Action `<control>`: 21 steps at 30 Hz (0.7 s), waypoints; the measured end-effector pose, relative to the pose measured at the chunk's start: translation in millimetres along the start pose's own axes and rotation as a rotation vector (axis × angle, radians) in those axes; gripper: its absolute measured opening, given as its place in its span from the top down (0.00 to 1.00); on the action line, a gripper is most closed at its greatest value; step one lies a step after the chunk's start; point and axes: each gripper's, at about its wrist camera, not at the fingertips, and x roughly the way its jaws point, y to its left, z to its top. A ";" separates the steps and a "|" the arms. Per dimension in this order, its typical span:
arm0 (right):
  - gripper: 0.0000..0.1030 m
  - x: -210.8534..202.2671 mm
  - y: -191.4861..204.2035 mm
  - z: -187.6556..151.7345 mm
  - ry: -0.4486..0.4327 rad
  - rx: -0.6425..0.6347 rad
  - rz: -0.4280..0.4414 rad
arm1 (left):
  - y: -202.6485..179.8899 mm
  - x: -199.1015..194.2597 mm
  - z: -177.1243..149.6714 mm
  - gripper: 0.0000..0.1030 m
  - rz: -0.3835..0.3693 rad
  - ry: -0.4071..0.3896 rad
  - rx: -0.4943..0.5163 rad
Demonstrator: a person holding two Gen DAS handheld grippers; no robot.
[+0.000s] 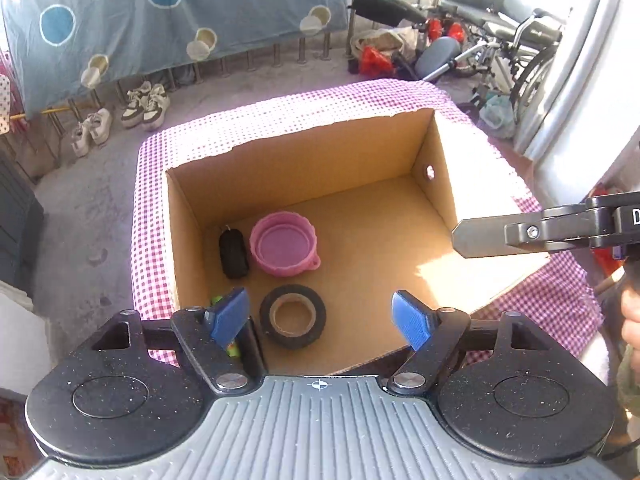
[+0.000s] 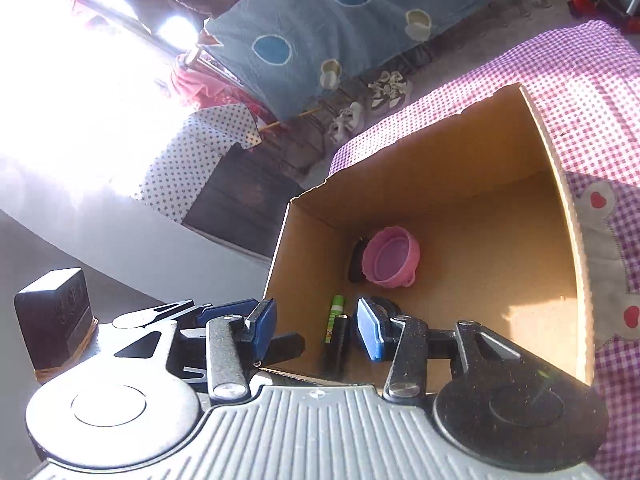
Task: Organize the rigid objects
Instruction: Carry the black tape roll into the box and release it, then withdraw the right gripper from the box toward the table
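Both claws hang over an open cardboard box and neither one holds anything. On the left claw the two blue pads stand far apart, with only air between them. It looks down into the box from above the near wall. The right claw is partly open, with a smaller gap between its blue pads, and nothing is squeezed there. In the left camera's view the right claw pokes in from the right side, over the sunny part of the box.

Four things lie on the box floor, all near the left end. A pink bowl sits the right way up. A small black thing lies just beside it, on its left; what it is I cannot tell. A roll of black tape lies flat, nearer to the left claw than the bowl. A green stick lies by the left wall, next to a dark tube that shows only in the right camera's view.

The box stands on a pink checked cloth. On the floor behind it are white shoes and a blue sheet with spots. A wheelchair stands far back on the right.
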 end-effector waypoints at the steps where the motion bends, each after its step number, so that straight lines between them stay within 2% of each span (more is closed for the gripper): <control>1: 0.47 -14.1 1.5 -10.4 -0.038 -0.005 -0.005 | -5.5 -7.7 -7.2 0.21 -0.003 -0.030 0.002; 5: 0.37 -47.7 3.1 -54.2 -0.132 -0.015 -0.049 | -26.7 -21.8 -38.7 0.17 -0.025 -0.094 0.020; 9: 0.26 -63.5 1.4 -97.2 -0.189 -0.033 -0.156 | -44.5 -22.6 -69.0 0.11 -0.043 -0.129 -0.010; 12: 0.19 -68.4 3.1 -117.2 -0.216 -0.073 -0.251 | -50.3 -20.4 -90.1 0.05 -0.066 -0.152 -0.056; 14: 0.04 -68.9 8.4 -128.7 -0.225 -0.135 -0.333 | -54.5 -16.3 -101.3 0.05 -0.068 -0.155 -0.071; 17: 0.00 -74.8 17.1 -140.0 -0.246 -0.244 -0.420 | -59.4 -9.0 -119.1 0.05 -0.078 -0.146 -0.085; 21: 0.00 -70.0 25.0 -147.5 -0.266 -0.311 -0.520 | -62.7 -2.6 -133.6 0.05 -0.082 -0.126 -0.089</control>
